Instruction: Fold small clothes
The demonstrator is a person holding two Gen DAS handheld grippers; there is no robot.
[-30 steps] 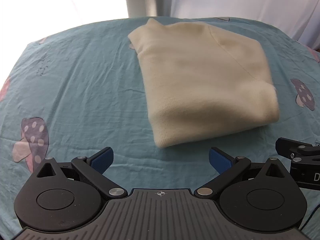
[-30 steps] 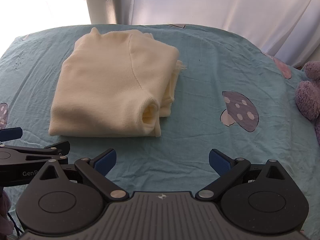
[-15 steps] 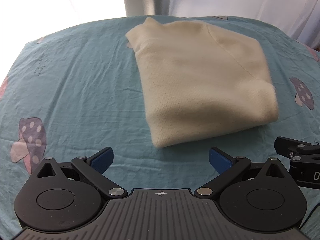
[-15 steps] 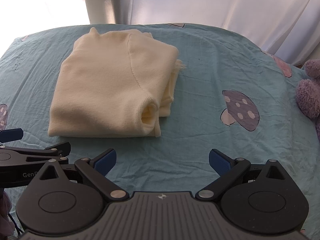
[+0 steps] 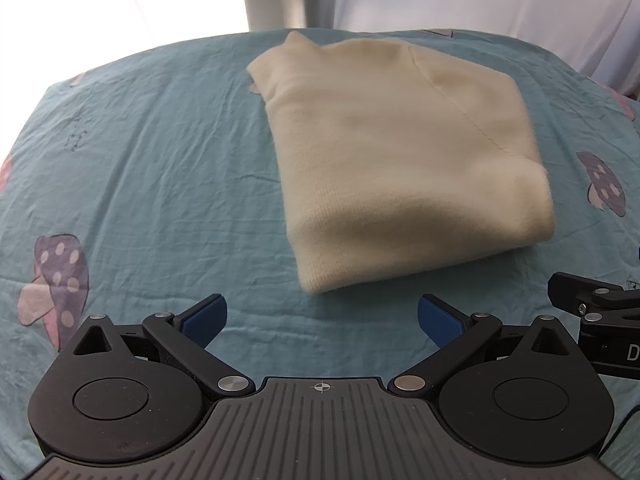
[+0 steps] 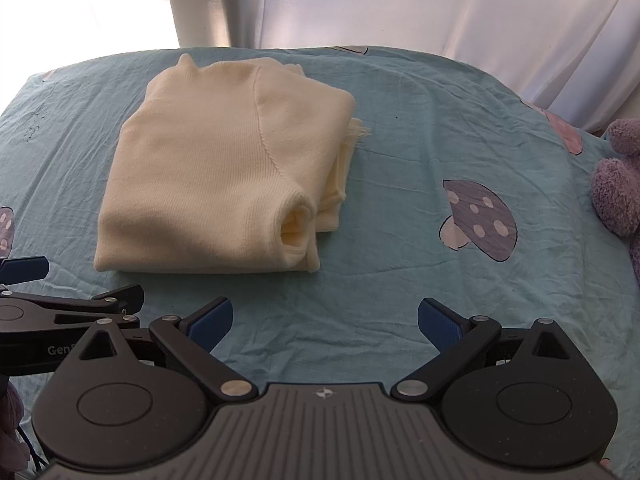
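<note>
Jaws of left gripper (image 5: 320,314) & right gripper (image 6: 325,316) are held apart, nothing gripped. Cream sweater (image 6: 224,184) is seen folded on blue mushroom-print bed sheet (image 6: 400,168), just ahead. Risk: loose cuff & frayed edge could be snagged, fold undone.

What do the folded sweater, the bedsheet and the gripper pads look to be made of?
Sweater: cream knit, probably cotton or wool blend; fine ribbing, matte.
Bedsheet: thin woven cloth, likely cotton; small creases, printed mushrooms.
Pads: blue, textured, seemingly rubber or soft plastic.
</note>
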